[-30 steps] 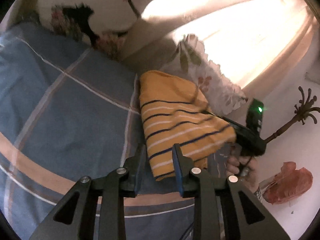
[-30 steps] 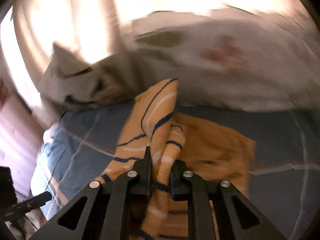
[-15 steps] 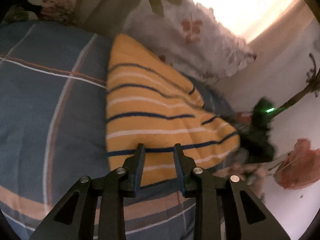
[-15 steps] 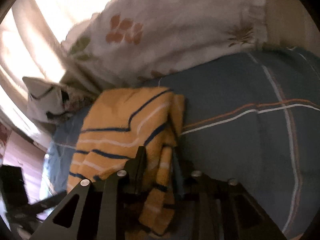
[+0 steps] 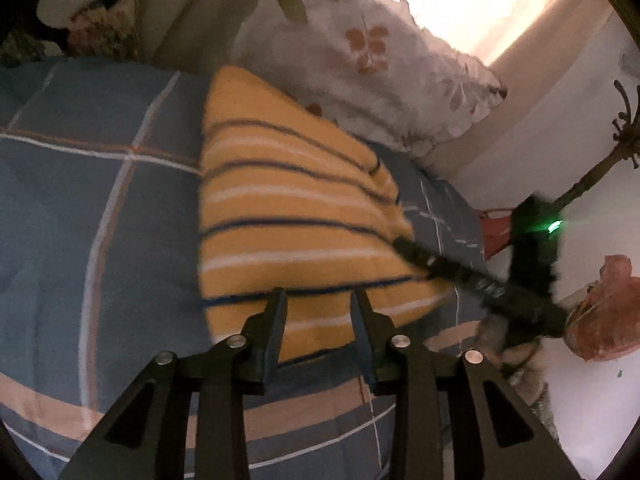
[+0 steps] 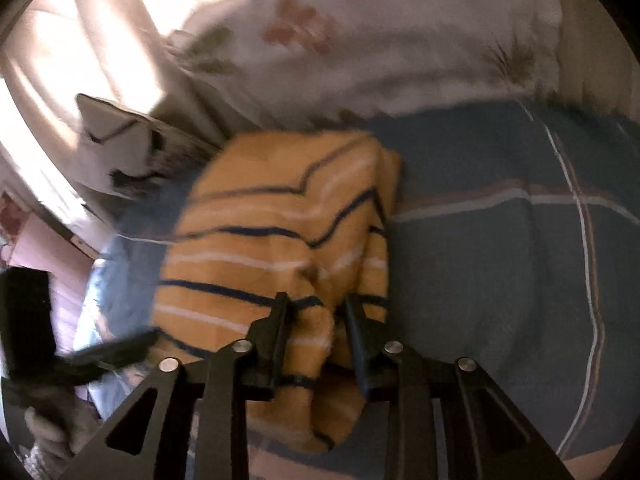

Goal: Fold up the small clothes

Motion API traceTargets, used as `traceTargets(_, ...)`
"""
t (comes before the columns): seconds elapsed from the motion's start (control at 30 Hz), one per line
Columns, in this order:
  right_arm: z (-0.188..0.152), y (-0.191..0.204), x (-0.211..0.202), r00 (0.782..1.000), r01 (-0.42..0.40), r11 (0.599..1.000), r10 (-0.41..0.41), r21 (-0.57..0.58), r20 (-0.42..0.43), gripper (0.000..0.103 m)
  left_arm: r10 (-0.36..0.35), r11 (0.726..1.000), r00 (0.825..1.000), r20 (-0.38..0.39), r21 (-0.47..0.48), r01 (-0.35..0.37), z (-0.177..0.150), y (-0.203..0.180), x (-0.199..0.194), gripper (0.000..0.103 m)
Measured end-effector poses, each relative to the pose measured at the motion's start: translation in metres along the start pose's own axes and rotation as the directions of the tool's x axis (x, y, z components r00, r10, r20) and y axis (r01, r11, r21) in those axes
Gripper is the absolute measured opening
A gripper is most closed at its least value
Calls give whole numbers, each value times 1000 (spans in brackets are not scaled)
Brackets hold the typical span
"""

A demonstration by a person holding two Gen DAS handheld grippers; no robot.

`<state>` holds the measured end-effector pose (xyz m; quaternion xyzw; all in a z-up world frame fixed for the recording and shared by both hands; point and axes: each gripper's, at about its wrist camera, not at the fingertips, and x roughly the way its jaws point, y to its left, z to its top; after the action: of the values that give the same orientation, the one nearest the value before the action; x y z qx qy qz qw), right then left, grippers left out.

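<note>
Striped garment (image 5: 288, 216): since a second ago laid over from raised to flat, folded, on the bed (image 5: 100, 208); right tool (image 6: 314, 312) now parted around its bunched edge, left tool (image 5: 318, 300) open above; advise withdrawing low, then pressing the crease

One striped garment (image 5: 288, 216), perhaps two pillows (image 5: 372, 64).

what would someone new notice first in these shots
The orange striped garment stands out, lying folded on the blue plaid bedsheet just below a floral pillow. The right gripper has its jaws apart around a bunched fold of it, while the left gripper hangs open over its near edge.
</note>
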<state>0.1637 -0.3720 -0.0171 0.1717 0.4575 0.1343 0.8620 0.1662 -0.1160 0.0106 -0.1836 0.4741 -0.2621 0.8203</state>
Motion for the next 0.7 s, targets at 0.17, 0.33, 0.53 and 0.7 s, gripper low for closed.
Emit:
traceTargets(0.17, 13, 12, -22, 997, 45, 997, -41, -68, 69, 45, 30, 999, 998, 62, -40, -27, 27, 23, -13, 37)
traceTargets(0.33, 41, -4, -16, 990, 27, 1000, -25, -15, 137, 80, -85, 987, 995, 42, -136, 90, 52, 55, 9, 55)
traceTargets(0.53, 53, -23, 41, 999, -46, 995, 44, 86, 19, 80, -160, 978, 987, -16, -136, 157, 70, 61, 53, 82)
traceTargets(0.7, 53, -30, 66, 972, -231, 943, 237, 239, 5, 49, -209, 966, 977, -36, -165, 200, 72, 55, 67, 83)
